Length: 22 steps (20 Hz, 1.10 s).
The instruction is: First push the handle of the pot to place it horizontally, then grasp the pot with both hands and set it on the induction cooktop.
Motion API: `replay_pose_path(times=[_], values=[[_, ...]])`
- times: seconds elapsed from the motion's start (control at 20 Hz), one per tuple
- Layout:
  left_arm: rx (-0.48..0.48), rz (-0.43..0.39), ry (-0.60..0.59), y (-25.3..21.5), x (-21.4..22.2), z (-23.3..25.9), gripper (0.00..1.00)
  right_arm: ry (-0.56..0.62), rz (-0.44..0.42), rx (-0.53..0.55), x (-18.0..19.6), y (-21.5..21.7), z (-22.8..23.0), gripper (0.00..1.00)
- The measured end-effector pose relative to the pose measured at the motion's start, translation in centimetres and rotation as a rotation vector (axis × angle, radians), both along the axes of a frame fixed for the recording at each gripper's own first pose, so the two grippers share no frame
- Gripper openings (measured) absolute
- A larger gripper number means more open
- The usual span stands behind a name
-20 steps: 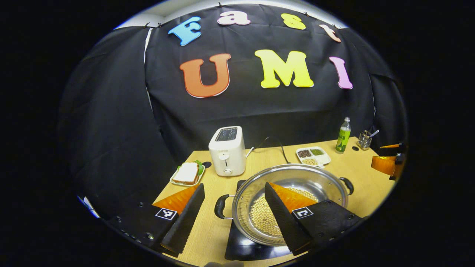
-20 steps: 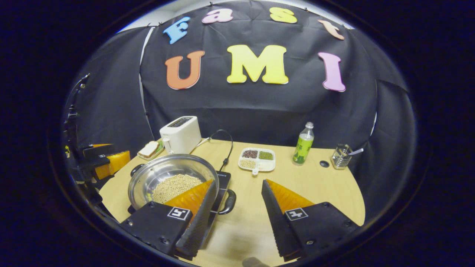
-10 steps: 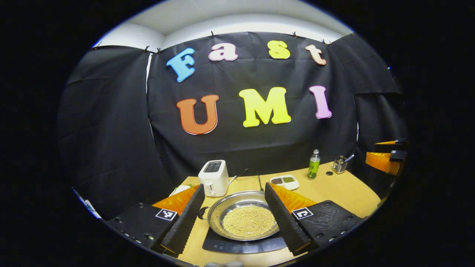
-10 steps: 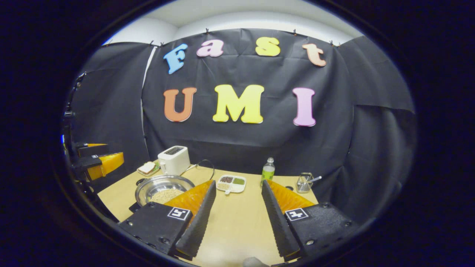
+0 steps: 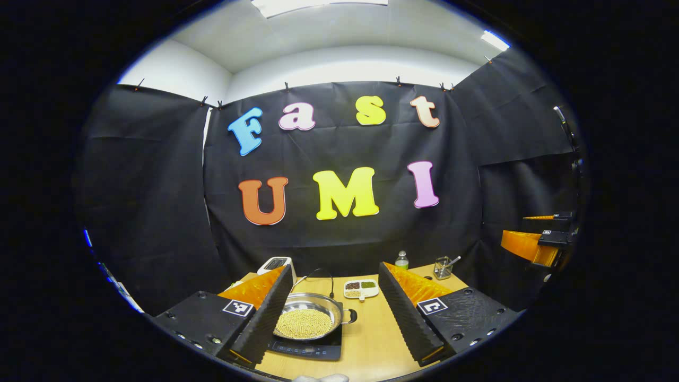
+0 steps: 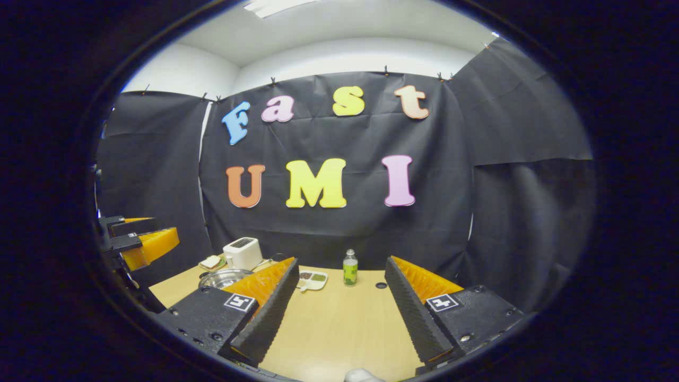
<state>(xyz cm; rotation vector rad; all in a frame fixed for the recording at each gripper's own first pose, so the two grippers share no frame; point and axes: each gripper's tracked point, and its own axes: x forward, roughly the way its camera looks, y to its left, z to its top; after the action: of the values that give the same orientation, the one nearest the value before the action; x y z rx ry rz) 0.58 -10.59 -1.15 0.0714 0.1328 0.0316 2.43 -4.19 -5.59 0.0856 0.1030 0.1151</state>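
A steel pot (image 5: 307,321) with pale beans inside sits on the black induction cooktop (image 5: 313,349). One black side handle (image 5: 350,317) points right. My left gripper (image 5: 334,269) is open and empty, held well back from the pot and above the table's near edge. In the right gripper view the pot (image 6: 223,277) lies far off at the left, partly behind my left finger. My right gripper (image 6: 342,262) is open with nothing between its fingers. The other gripper (image 6: 143,241) hangs at the left edge there, and the right one (image 5: 530,244) shows at the right edge of the left gripper view.
A white toaster (image 5: 278,263) with a black cable (image 5: 318,275), a divided dish of beans (image 5: 360,288), a green bottle (image 6: 349,268) and a glass utensil holder (image 5: 443,267) stand along the back of the wooden table (image 6: 339,323). A sandwich plate (image 6: 212,261) lies beside the toaster.
Both grippers have drawn back and up, away from the pot, and both stay open. The pot stays on the cooktop and looks much smaller now.
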Motion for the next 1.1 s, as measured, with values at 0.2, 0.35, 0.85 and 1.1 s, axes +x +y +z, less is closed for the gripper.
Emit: replay_pose_path(times=[0.2, 0.35, 0.85, 1.1], values=[[-0.013, -0.012, -0.035, -4.4, -2.2, 1.6, 0.96, -0.022, -0.046, 0.034, -2.9, -5.6, 0.0, 1.0], [-0.014, -0.003, -0.052, -6.0, -3.9, 2.1, 0.96, -0.015, -0.057, 0.045, -3.5, -8.5, -0.1, 0.96], [-0.026, 0.034, -0.045, -5.9, -6.9, 1.5, 0.96, -0.035, -0.029, 0.022, -4.5, -10.3, 0.8, 0.96], [-0.029, 0.042, -0.026, -4.9, -7.2, 1.1, 0.96, -0.032, -0.007, 0.007, -4.5, -9.5, 1.1, 0.96]])
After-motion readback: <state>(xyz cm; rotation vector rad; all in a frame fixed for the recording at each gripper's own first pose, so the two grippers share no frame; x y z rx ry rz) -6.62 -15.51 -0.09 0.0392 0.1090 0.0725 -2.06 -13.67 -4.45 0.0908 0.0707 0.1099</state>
